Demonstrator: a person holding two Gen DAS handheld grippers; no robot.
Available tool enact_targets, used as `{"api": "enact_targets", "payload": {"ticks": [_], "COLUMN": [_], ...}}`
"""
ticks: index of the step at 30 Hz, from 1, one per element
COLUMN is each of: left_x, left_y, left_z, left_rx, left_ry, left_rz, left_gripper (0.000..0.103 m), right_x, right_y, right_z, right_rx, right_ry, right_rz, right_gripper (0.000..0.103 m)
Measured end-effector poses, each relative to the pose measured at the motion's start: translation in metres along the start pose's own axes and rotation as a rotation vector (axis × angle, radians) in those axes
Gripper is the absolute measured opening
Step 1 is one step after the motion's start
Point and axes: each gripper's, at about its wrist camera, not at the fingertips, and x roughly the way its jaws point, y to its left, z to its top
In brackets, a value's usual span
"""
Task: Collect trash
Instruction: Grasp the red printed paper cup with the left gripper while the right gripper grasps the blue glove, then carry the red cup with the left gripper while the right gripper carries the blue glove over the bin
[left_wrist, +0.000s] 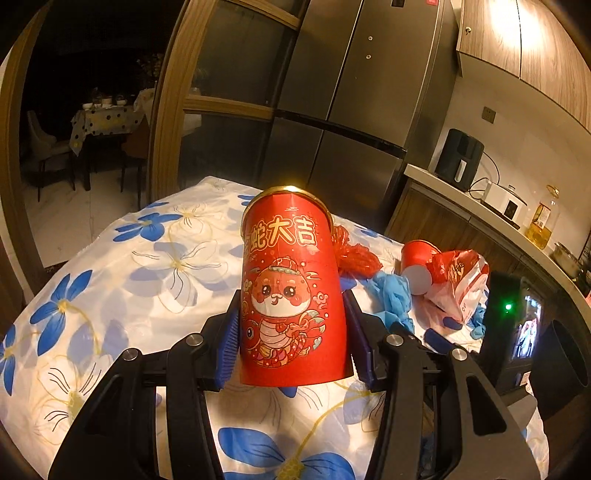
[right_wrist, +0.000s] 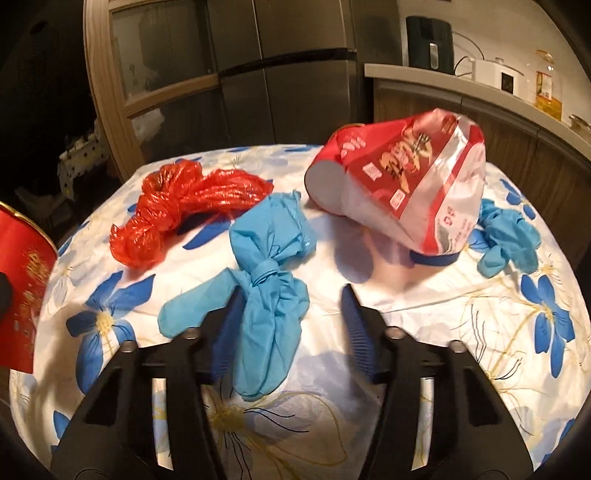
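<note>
My left gripper (left_wrist: 291, 332) is shut on a tall red paper cup (left_wrist: 291, 288) with a cartoon snake print, held upright above the flowered tablecloth (left_wrist: 110, 288); the cup also shows at the left edge of the right wrist view (right_wrist: 22, 288). My right gripper (right_wrist: 291, 325) is open just over the table, its jaws around a knotted blue glove (right_wrist: 269, 295). Beyond lie a crumpled red plastic bag (right_wrist: 184, 206), a red-and-white snack bag (right_wrist: 417, 184) over a tipped red cup (left_wrist: 417, 262), and another blue glove (right_wrist: 506, 240).
A steel fridge (left_wrist: 351, 92) stands behind the table. A kitchen counter (right_wrist: 480, 92) at the right carries an air fryer (right_wrist: 430, 44), a white appliance and an oil bottle (right_wrist: 546, 85). A wooden glass door (left_wrist: 173, 103) opens to a dark dining room at the left.
</note>
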Motion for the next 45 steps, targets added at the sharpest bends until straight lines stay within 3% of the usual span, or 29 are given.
{"api": "enact_targets", "payload": {"ticks": [2,5,11,23,31,45], "left_x": [0.000,-0.002,-0.008,-0.028,-0.046,-0.058], "left_y": [-0.001,-0.004,-0.008,-0.022,-0.040,-0.116], "left_z": [0.000,0.000,0.000,-0.002,-0.005,-0.016], "left_rx": [0.003,0.006,0.016,0.037,0.063,0.156], "left_ry": [-0.001,-0.002,-0.017,-0.045,-0.067,-0.076], "left_rz": [-0.002,-0.005,-0.006,-0.026,-0.057,-0.207], "left_gripper": [0.050,0.050,0.050,0.050,0.050,0.050], "right_x": [0.001,-0.001,-0.014,-0.082,-0.137,-0.209], "right_y": [0.001,0.005,0.009,0.002,-0.026,-0.103], "right_z": [-0.001,-0.002,-0.004,-0.006,-0.012,-0.022], "right_rx": [-0.002,-0.024,-0.052,-0.070,-0.031,0.039], "right_ry": [0.004,0.004,-0.029,-0.165,-0.250,-0.363], "right_rz": [0.010,0.017,0.035,0.065,0.075,-0.046], "right_gripper": [0.030,0.018,0.008,0.006,0.006,0.006]}}
